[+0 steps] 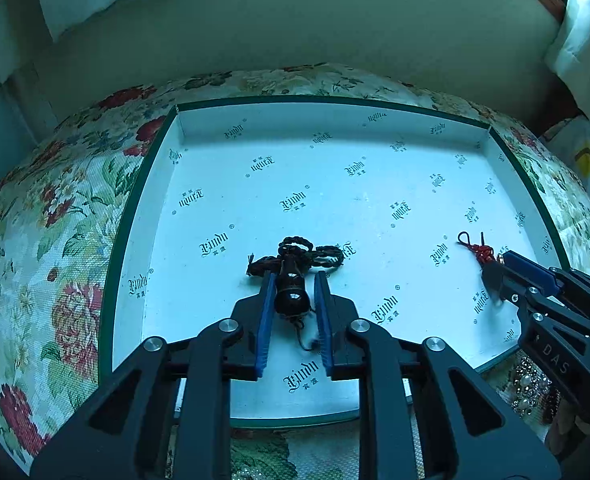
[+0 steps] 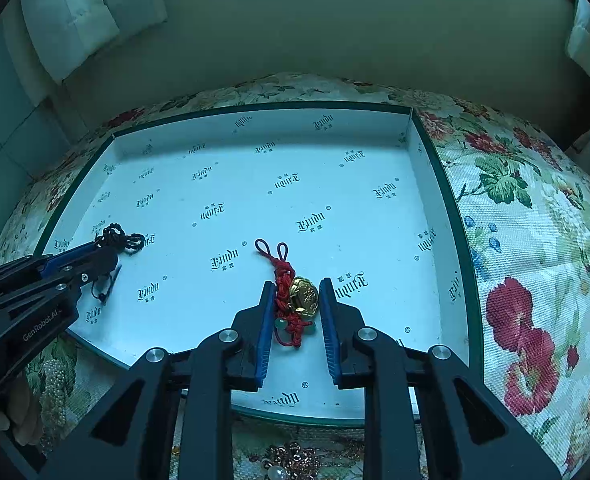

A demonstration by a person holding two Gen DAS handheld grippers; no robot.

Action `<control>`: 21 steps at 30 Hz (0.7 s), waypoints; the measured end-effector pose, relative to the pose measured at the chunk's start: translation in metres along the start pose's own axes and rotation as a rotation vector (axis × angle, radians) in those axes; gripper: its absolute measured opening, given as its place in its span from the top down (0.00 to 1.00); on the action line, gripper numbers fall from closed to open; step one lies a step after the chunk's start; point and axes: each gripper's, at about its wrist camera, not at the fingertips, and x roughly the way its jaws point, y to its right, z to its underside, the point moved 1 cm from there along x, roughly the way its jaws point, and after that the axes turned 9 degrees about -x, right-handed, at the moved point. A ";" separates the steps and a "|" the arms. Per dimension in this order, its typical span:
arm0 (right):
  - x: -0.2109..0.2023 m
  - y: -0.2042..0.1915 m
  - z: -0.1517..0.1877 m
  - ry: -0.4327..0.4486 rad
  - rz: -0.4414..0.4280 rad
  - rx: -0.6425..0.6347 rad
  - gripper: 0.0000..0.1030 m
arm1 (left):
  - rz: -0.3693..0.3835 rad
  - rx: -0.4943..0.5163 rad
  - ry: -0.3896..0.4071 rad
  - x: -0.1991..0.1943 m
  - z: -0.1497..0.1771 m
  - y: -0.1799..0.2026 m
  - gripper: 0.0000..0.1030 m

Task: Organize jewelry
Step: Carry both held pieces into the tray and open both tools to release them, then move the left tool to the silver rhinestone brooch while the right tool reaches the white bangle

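**Now both pieces reach the box**

Left wrist view: the left gripper (image 1: 295, 280) has its jaws standing slightly apart around a dark braided pendant (image 1: 293, 276) lying on the box (image 1: 143, 240) floor, seemingly just let go.

Right wrist view: the right gripper (image 2: 297, 288) flanks a red knotted charm (image 2: 295, 300) with a gold piece, jaws barely clear, likely laying it well apart from the pendant.

Glossy gold charm (image 2: 303, 295); woven tablecloth (image 2: 527, 240)
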 end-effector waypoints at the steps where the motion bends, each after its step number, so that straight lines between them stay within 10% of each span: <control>1: 0.000 0.000 0.000 0.001 -0.007 0.000 0.70 | -0.001 -0.004 -0.002 0.001 0.000 -0.001 0.71; 4: -0.002 -0.001 0.001 0.010 -0.003 0.003 0.47 | -0.004 -0.016 0.001 -0.001 0.001 -0.003 0.53; 21: -0.079 -0.017 0.041 0.055 -0.030 0.033 0.43 | 0.014 -0.050 0.050 -0.087 0.038 -0.023 0.31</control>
